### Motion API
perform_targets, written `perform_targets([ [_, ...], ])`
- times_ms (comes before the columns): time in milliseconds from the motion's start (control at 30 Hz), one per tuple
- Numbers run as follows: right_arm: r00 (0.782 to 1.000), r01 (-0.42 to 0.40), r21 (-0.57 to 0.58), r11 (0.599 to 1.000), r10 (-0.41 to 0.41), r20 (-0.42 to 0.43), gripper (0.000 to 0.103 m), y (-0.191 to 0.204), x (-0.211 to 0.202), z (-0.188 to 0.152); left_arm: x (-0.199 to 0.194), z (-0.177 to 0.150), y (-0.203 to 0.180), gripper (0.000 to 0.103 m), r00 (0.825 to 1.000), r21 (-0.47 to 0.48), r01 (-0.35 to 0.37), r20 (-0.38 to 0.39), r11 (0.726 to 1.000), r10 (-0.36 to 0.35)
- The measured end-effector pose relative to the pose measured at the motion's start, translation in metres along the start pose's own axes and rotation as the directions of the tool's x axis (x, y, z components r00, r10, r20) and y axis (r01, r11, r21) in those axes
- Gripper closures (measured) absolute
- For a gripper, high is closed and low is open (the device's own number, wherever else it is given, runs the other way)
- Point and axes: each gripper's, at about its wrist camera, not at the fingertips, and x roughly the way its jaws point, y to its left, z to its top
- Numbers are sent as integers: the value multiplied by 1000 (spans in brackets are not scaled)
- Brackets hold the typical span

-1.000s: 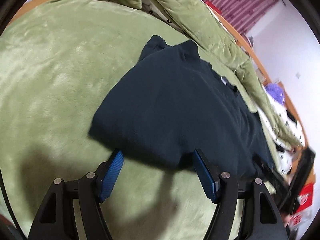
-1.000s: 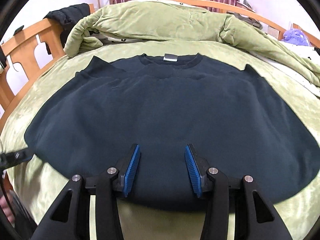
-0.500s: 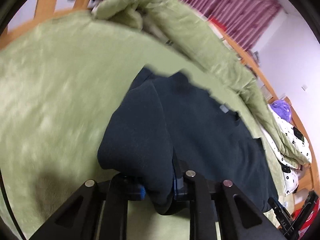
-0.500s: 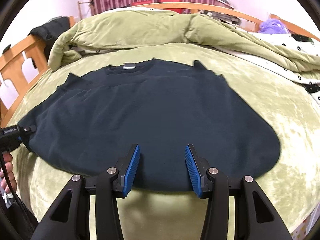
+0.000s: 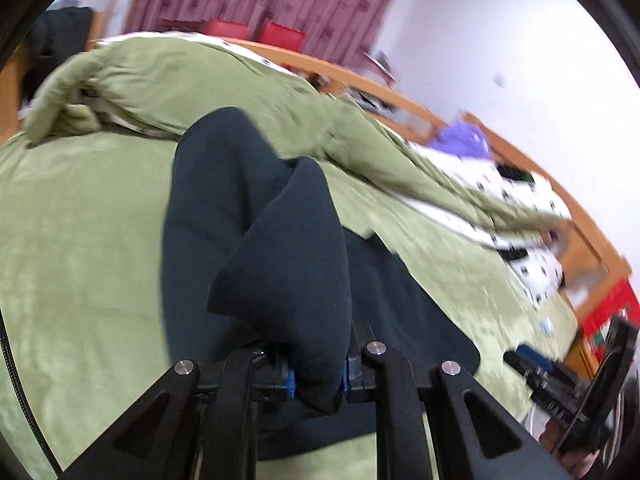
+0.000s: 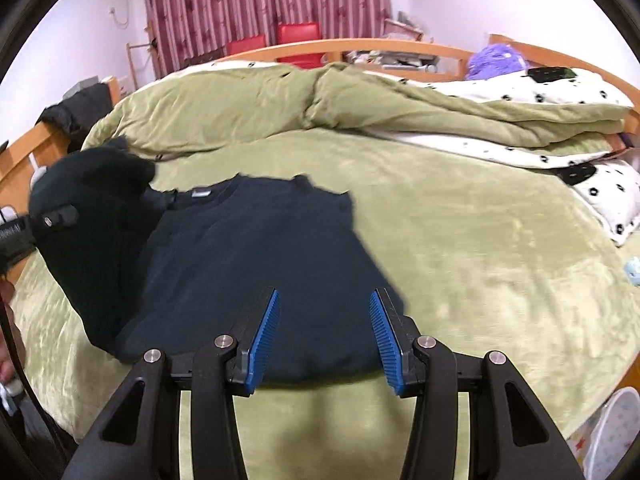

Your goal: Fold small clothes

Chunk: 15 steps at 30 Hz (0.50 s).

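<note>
A dark navy sweatshirt (image 6: 256,248) lies on the green bed cover, neck label toward the far side. My left gripper (image 5: 316,380) is shut on the sweatshirt's side edge (image 5: 296,280) and holds it lifted above the bed, so the cloth drapes over its fingers. The left gripper also shows at the left edge of the right wrist view (image 6: 44,222), with raised cloth around it. My right gripper (image 6: 324,332) is open and empty, low over the sweatshirt's near hem. It shows in the left wrist view at the lower right (image 5: 560,380).
A rumpled green duvet (image 6: 280,104) with a white dotted underside lies along the far side of the bed. A wooden bed frame (image 6: 360,46) runs behind it. Red chairs and striped curtains stand beyond. A purple plush (image 6: 496,60) sits at the far right.
My left gripper has closed on the sweatshirt's side edge and lifted it up and across toward the right. The right gripper has stayed open and shifted right along the hem.
</note>
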Motion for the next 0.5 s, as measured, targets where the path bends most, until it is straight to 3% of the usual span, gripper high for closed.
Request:
perform_targets([
  [133, 1000, 12, 12, 1000, -12, -5, 57, -17, -6, -10, 30, -28, -16, 89, 996, 8, 37, -87, 999, -36],
  [333, 999, -10, 4, 1000, 10, -45, 57, -11, 4, -29, 50, -60, -18, 86, 984, 30, 22, -177, 999, -17],
  [433, 997, -53, -2, 999, 53, -52, 56, 2, 8, -30, 35, -57, -9, 69, 982, 41, 59, -182, 997, -50],
  [500, 995, -93, -19, 996, 92, -43, 53, 17, 9, -26, 22, -55, -5, 65, 983, 51, 81, -171, 995, -71],
])
